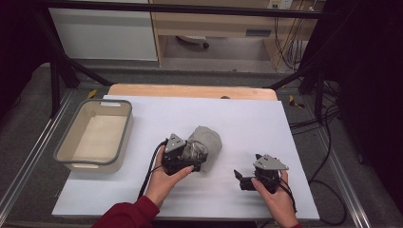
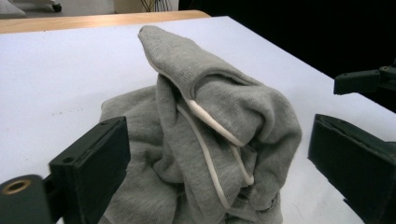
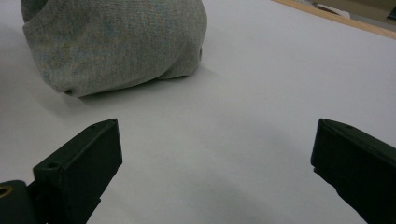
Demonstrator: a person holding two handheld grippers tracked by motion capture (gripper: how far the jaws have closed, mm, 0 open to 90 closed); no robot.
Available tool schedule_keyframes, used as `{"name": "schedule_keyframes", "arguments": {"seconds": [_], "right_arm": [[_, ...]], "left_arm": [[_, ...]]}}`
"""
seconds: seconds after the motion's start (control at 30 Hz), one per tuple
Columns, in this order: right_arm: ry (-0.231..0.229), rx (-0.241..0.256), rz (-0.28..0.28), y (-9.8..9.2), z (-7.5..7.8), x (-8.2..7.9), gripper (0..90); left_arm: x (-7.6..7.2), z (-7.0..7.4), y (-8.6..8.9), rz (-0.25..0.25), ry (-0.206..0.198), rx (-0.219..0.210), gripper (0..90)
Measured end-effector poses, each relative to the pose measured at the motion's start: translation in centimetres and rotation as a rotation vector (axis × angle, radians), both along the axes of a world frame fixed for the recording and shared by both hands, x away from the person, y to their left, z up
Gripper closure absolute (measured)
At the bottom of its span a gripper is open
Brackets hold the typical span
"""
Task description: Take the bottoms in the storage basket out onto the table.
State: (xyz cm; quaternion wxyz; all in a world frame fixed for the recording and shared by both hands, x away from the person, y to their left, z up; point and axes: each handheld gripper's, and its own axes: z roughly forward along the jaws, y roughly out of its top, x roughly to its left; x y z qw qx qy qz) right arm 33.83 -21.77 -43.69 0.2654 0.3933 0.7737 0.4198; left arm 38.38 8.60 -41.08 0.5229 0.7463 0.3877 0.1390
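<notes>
A crumpled grey cloth [image 1: 206, 142] with a white trim lies on the white sheet near the table's middle. My left gripper [image 1: 195, 159] is at the cloth's near-left side. In the left gripper view its jaws stand wide apart on either side of the cloth [image 2: 210, 126], so the left gripper [image 2: 215, 140] is open around it. My right gripper [image 1: 241, 179] sits low over the sheet, right of the cloth and apart from it. In the right gripper view it [image 3: 215, 140] is open with bare sheet between its jaws, and the cloth [image 3: 116, 42] lies ahead at upper left.
A beige bin [image 1: 124, 135] with a grey rim stands at the sheet's left edge, nothing visible inside. The white sheet [image 1: 247, 118] covers a wooden table [image 1: 190, 90]. Black frame legs and cables flank the table. The right gripper's jaw [image 2: 364, 81] shows at the left gripper view's right edge.
</notes>
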Motion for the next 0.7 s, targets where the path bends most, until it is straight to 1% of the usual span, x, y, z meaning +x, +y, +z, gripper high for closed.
{"name": "schedule_keyframes", "arguments": {"seconds": [0.13,0.2,0.3,0.5,0.63,0.7], "right_arm": [[0.007,0.022,-0.029,-0.6,-0.1,0.2,2.4],[0.01,0.029,-0.031,-0.6,-0.1,0.4,2.4],[0.002,0.026,-0.028,-0.3,0.0,0.4,2.4],[0.003,0.026,-0.029,-0.4,0.1,0.4,2.4],[0.003,0.016,-0.022,-0.3,0.0,0.4,2.4],[0.005,0.019,-0.028,-0.2,0.0,0.5,2.4]], "left_arm": [[0.0,0.5,0.3,-0.014,-0.015,-0.021,5.0],[0.0,0.7,0.4,-0.02,-0.015,-0.03,5.0],[0.0,1.0,0.5,-0.019,-0.018,-0.034,5.0],[0.1,1.3,0.8,-0.021,-0.027,-0.037,5.0],[0.0,1.5,0.7,-0.031,-0.033,-0.038,5.1],[-0.1,1.6,0.7,-0.033,-0.037,-0.045,5.1]]}}
